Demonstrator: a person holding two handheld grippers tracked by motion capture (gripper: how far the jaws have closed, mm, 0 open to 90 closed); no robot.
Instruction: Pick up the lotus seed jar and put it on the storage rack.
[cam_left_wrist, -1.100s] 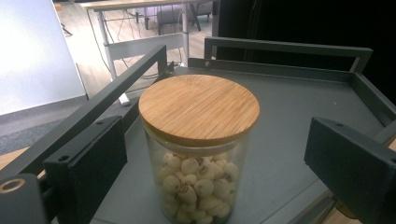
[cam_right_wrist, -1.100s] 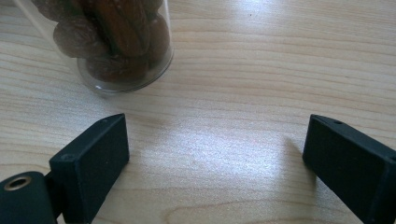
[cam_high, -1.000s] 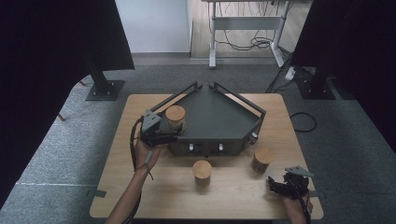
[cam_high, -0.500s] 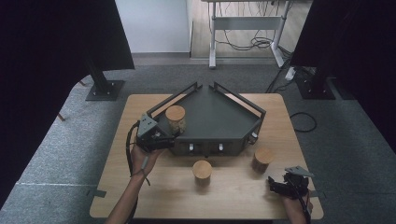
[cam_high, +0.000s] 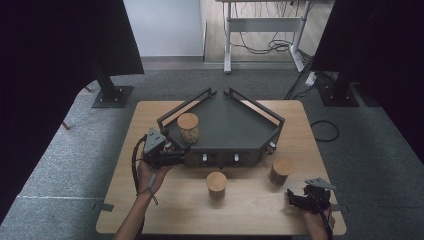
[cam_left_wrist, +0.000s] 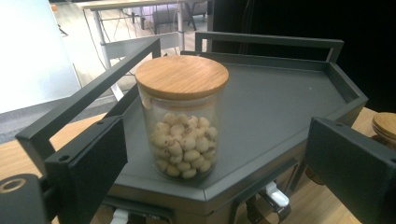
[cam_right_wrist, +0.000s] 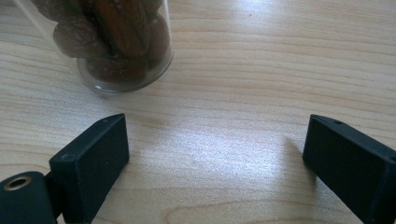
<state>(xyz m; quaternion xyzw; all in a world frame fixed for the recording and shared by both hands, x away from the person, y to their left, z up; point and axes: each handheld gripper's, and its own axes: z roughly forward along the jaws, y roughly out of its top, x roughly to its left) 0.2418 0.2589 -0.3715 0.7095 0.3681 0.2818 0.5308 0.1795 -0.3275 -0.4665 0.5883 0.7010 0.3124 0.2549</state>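
On the dark grey five-sided metal tray (cam_high: 235, 127) with raised rails stands a clear glass jar with a round bamboo lid (cam_high: 188, 127), upright at the tray's left front corner and about half full of pale round lotus-seed-like nuts; no other thing stands on the tray floor. The left gripper (cam_high: 167, 154) sits just outside that tray corner with its jaws spread wide, the jar beyond them and untouched. In front of the tray on the light wooden table (cam_high: 150, 112) stand two more lidded jars, one centred (cam_high: 216, 184) and one to its right holding dark brown dates (cam_right_wrist: 114, 39), and the right gripper (cam_high: 307, 199) rests near that date jar, jaws wide and holding nothing.
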